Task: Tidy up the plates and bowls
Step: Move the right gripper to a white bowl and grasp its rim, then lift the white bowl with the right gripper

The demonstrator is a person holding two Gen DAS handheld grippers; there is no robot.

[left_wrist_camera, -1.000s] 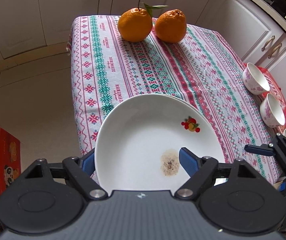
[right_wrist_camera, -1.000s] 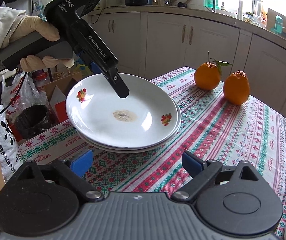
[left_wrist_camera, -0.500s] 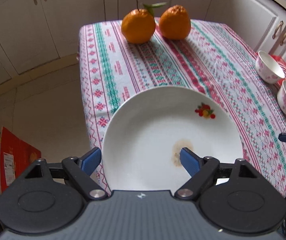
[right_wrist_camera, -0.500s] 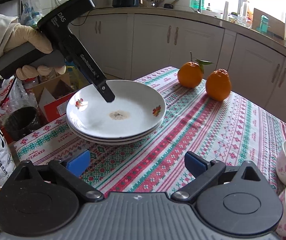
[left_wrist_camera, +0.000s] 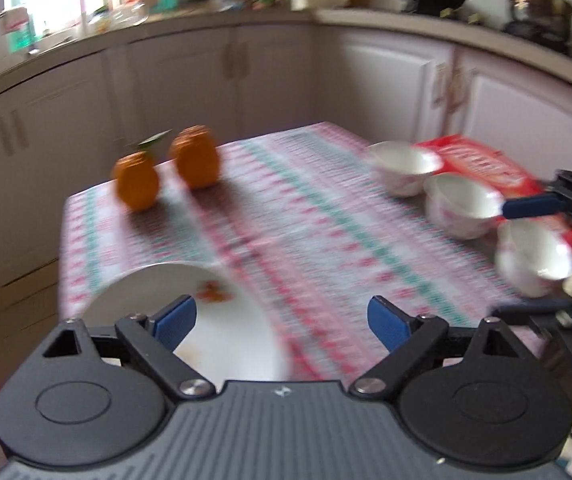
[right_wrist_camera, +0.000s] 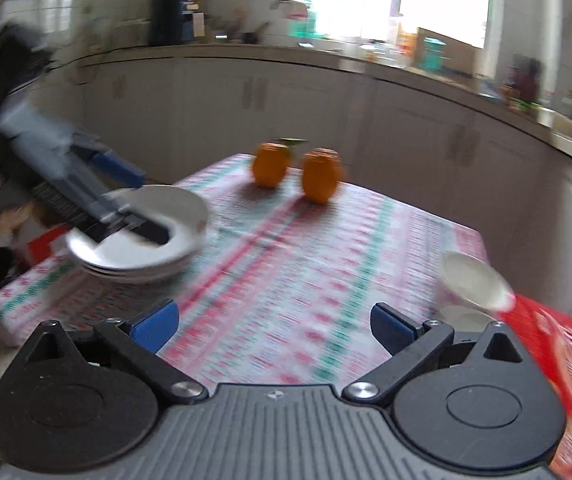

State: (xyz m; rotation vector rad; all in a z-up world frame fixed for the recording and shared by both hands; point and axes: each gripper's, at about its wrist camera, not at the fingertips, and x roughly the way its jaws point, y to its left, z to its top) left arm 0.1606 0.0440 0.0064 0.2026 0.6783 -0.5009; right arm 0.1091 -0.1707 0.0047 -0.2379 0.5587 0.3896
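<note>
No writing was legible through the blur. My left gripper (left_wrist_camera: 281,320) was opening, no longer astride the stacked plates (right_wrist_camera: 137,236) at the table's (left_wrist_camera: 286,216) corner. My right gripper (right_wrist_camera: 273,326) was widening, empty. Only my left view showed all 3 bowls (left_wrist_camera: 462,204) beside the red box (left_wrist_camera: 482,164).

**Q:** What does the left gripper (left_wrist_camera: 281,322) consist of?

**A:** A ribbed grey housing with a small white mark at its centre, two black round covers, black linkage arms fastened by silver screws, and blue finger pads (left_wrist_camera: 175,322).

**Q:** And the right gripper (right_wrist_camera: 273,326)?

**A:** The same build: ribbed grey housing, black discs, triangular cut-outs in the black arms, silver pivot screws, blue pads (right_wrist_camera: 392,328). From the right wrist view the left unit shows a grey body; motion blur hides its markings.
</note>
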